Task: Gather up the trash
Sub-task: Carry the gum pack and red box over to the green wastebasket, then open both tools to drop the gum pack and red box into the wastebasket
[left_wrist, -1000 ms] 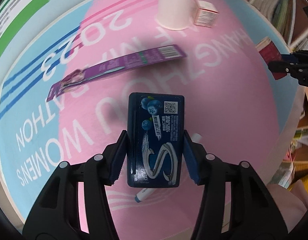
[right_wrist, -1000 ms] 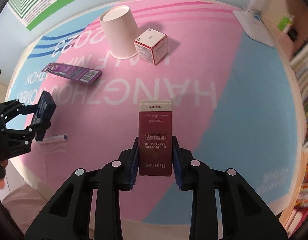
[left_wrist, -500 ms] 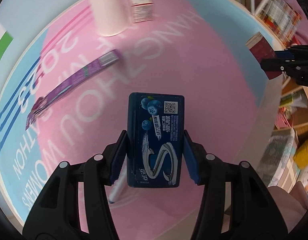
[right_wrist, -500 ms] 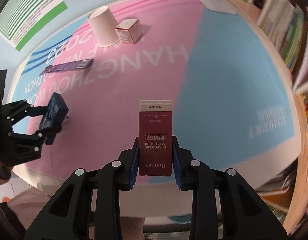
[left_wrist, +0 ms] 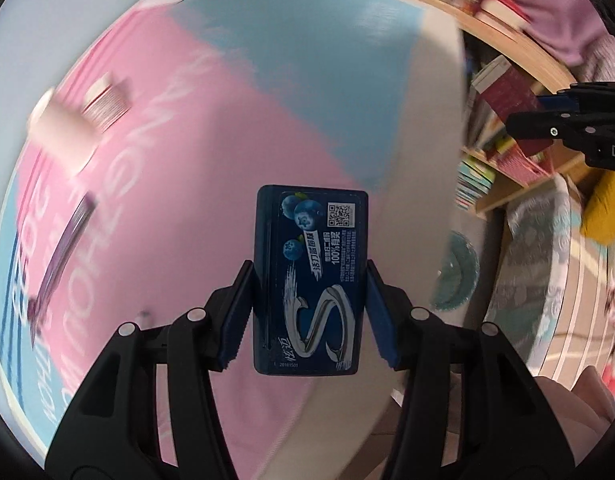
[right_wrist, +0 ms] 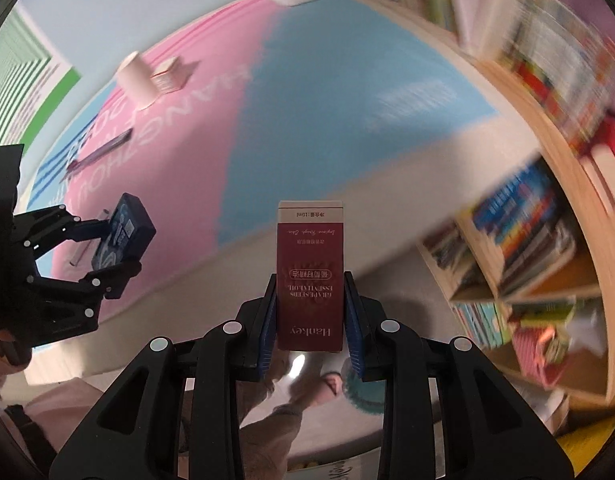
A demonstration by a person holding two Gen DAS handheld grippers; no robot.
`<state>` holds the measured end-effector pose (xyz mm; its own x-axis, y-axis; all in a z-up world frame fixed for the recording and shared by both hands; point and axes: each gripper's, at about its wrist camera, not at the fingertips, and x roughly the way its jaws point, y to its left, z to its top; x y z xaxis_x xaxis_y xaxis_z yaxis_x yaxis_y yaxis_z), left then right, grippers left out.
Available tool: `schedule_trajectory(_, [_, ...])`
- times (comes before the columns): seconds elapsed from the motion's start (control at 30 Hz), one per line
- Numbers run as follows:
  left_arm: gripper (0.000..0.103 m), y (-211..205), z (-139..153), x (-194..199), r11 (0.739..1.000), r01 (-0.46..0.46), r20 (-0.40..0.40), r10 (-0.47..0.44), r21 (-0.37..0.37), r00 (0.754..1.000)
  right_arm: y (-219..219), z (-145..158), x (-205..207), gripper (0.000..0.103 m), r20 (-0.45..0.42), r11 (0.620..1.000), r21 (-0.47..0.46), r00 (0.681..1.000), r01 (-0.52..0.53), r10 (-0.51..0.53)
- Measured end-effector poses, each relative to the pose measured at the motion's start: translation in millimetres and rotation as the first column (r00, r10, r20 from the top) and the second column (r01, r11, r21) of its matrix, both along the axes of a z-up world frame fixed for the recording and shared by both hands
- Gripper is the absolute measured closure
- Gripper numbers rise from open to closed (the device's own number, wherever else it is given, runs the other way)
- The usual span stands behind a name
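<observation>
On the left of the pink and blue printed worktop [right_wrist: 307,80], a paper cup [right_wrist: 133,76], a small white box [right_wrist: 169,74] and a flat purple package [right_wrist: 103,150] are lying blurred, while the left hand-held gripper [left_wrist: 309,312] is clamping a dark blue gum pack [left_wrist: 311,280] over the worktop's near edge. Further right, the right hand-held gripper [right_wrist: 310,316] is gripping a maroon carton [right_wrist: 310,272] past the edge, with a bookshelf [right_wrist: 547,240] of colourful books and a patterned rug [left_wrist: 547,264] lying beyond.

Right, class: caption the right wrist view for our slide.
Right gripper clamps a maroon carton past the table edge.
</observation>
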<state>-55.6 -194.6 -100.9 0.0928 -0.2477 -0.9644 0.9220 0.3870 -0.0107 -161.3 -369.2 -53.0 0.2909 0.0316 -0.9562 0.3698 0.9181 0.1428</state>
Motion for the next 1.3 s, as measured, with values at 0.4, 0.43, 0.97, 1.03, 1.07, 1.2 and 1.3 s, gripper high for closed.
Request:
schedule_trajectory(0.4, [0.052, -53.7, 7.5, -127.3, 0.971, 0.237, -0.001, -0.237, -0.003, 0.971, -34.4, 2.3, -145.1, 0.072, -0.017, 0.974, 0.007, 0.974, 0.224, -0.224])
schedule_trajectory(0.43, [0.052, -56.0, 7.7, -136.8, 0.966, 0.257, -0.002, -0.257, -0.002, 0.966, -35.0, 2.0, -153.3, 0.072, -0.017, 0.972, 0.01, 0.972, 0.234, -0.234])
schedule_trajectory(0.97, [0.053, -88.3, -3.6, -265.5, 0.865, 0.501, -0.019, -0.5, 0.03, 0.866, -33.1, -5.0, -283.6, 0.072, -0.035, 0.916, 0.045, 0.917, 0.398, -0.397])
schedule_trajectory(1.03, [0.053, -91.8, -5.5, -276.9, 0.851, 0.524, -0.023, -0.524, 0.034, 0.852, -32.7, -7.7, -295.1, 0.072, -0.041, 0.909, 0.049, 0.91, 0.414, -0.413])
schedule_trajectory(1.07, [0.053, -94.0, -7.3, -283.3, 0.843, 0.537, -0.024, -0.536, 0.039, 0.844, -32.8, -9.5, -301.2, 0.072, -0.044, 0.904, 0.053, 0.905, 0.425, -0.423])
schedule_trajectory(1.2, [0.052, -100.9, -14.1, -299.2, 0.821, 0.568, -0.043, -0.567, 0.05, 0.823, -33.8, -16.5, -318.3, 0.072, -0.056, 0.886, 0.073, 0.889, 0.457, -0.454])
schedule_trajectory(1.3, [0.052, -106.8, -20.5, -307.7, 0.81, 0.583, -0.06, -0.58, 0.059, 0.812, -35.6, -22.6, -328.3, 0.072, -0.063, 0.876, 0.09, 0.88, 0.475, -0.471])
